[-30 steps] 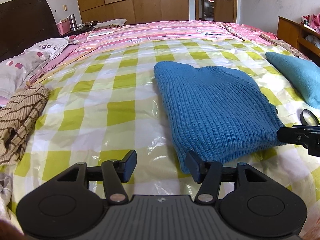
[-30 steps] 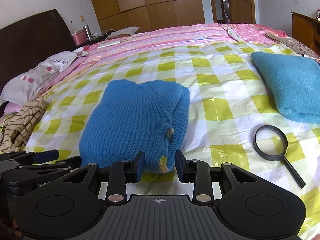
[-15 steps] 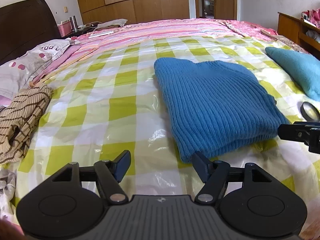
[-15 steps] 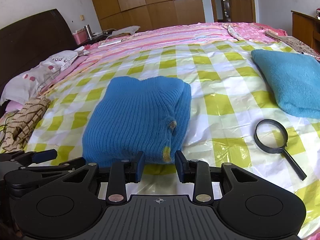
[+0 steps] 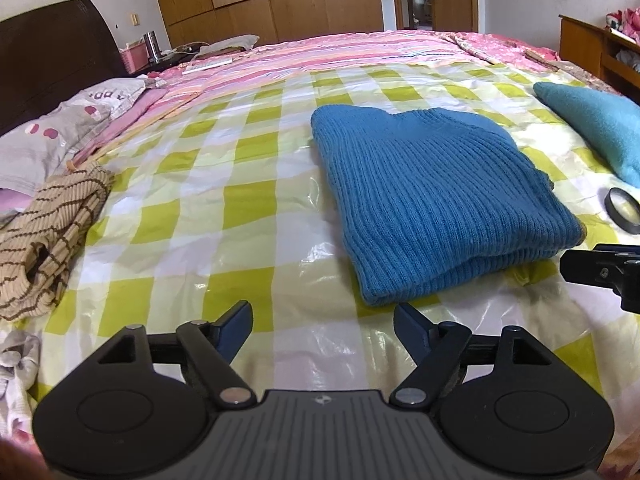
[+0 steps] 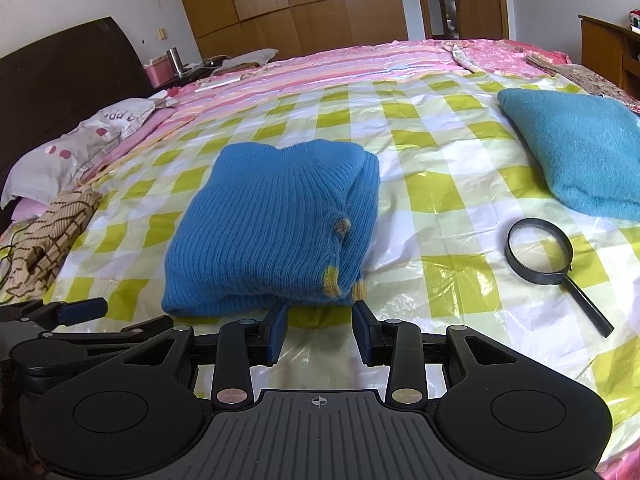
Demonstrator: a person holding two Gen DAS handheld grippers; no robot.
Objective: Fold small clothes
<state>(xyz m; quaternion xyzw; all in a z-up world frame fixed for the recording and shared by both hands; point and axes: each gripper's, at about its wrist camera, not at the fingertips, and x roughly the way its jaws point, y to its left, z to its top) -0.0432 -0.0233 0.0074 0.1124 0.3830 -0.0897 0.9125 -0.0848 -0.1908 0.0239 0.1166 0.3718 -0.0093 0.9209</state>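
Observation:
A folded blue knit sweater (image 5: 432, 200) lies flat on the yellow-checked plastic sheet (image 5: 208, 216) on the bed; it also shows in the right wrist view (image 6: 272, 232), with yellow cuffs at its near right corner. My left gripper (image 5: 322, 320) is open wide and empty, just short of the sweater's near left corner. My right gripper (image 6: 318, 328) is open and empty, just short of the sweater's near edge. A brown striped garment (image 5: 48, 232) lies crumpled at the left.
A teal folded cloth (image 6: 576, 152) lies at the right, with a black magnifying glass (image 6: 540, 256) in front of it. A pillow (image 5: 52, 136) and pink bedding lie at the left and back. The dark headboard (image 6: 68, 68) stands at the left.
Both grippers have pulled back from the sweater's near edge. The left jaws have opened wider. The sweater has stayed folded in place.

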